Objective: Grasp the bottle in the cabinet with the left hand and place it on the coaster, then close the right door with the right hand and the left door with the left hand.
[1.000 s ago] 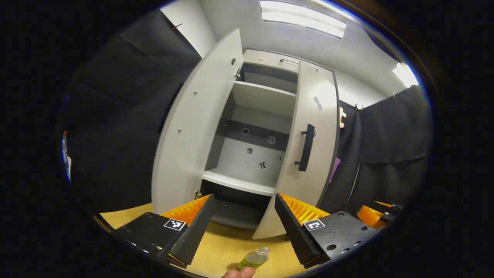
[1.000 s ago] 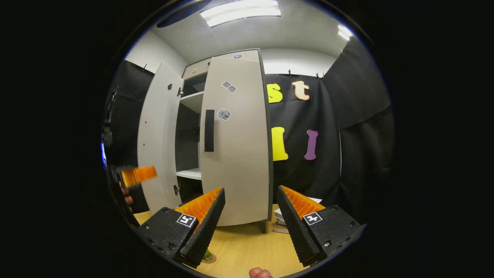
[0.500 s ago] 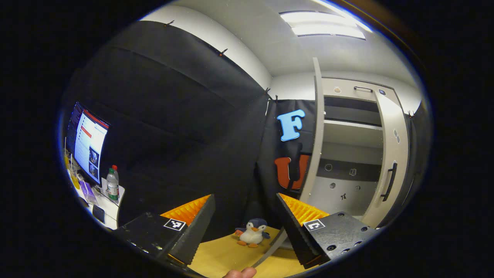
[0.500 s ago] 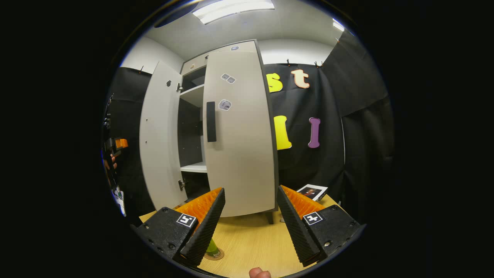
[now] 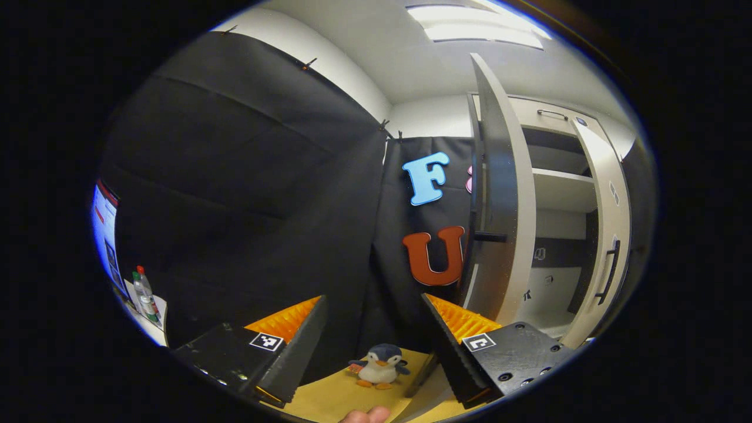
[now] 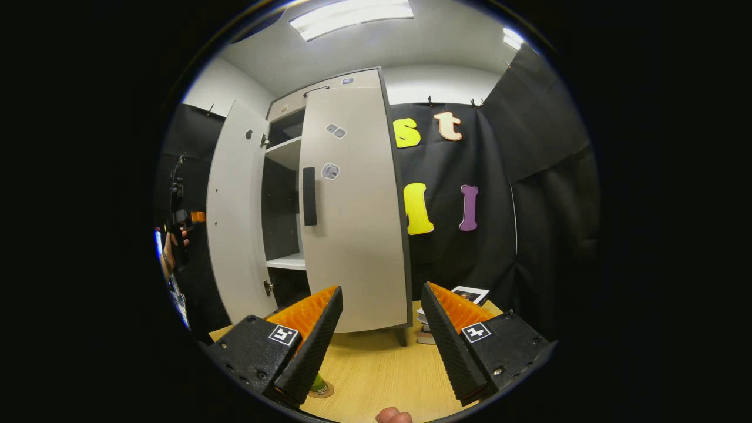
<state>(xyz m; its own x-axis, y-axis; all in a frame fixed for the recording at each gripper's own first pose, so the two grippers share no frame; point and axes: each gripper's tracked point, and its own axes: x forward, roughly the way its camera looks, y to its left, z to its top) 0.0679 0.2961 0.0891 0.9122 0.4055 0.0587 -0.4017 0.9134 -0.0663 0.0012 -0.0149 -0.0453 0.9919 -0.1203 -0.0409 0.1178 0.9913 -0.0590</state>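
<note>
Bottle upright on coaster, at 7 o'clock in right gripper view, half hidden behind a finger of the right tool. Just the greenish base in sight. Placement judged done, doors next.

Right door at 12 o'clock from the right tool, swung most of the way in, with a dark handle near its free edge. Whether fully shut, cannot tell. Left door wide open, seen edge-on at 2 o'clock in left gripper view.

Likely handling: stiff flat panels on hinges, light to swing, smooth-faced and so apt to slide under a pad. Best pushed on the outer face near the free edge, by the handle, well away from the hinges. Gentle finish advised, lest a slam shake the cabinet and the bottle beside it.

Right tool: fingers wide apart, nothing between, touching nothing, above the desk. Left tool: equally spread and empty, aimed past the left door's outer side toward a toy penguin at 6 o'clock. Also visible far off at 9 o'clock in right gripper view, held in a hand.
</note>
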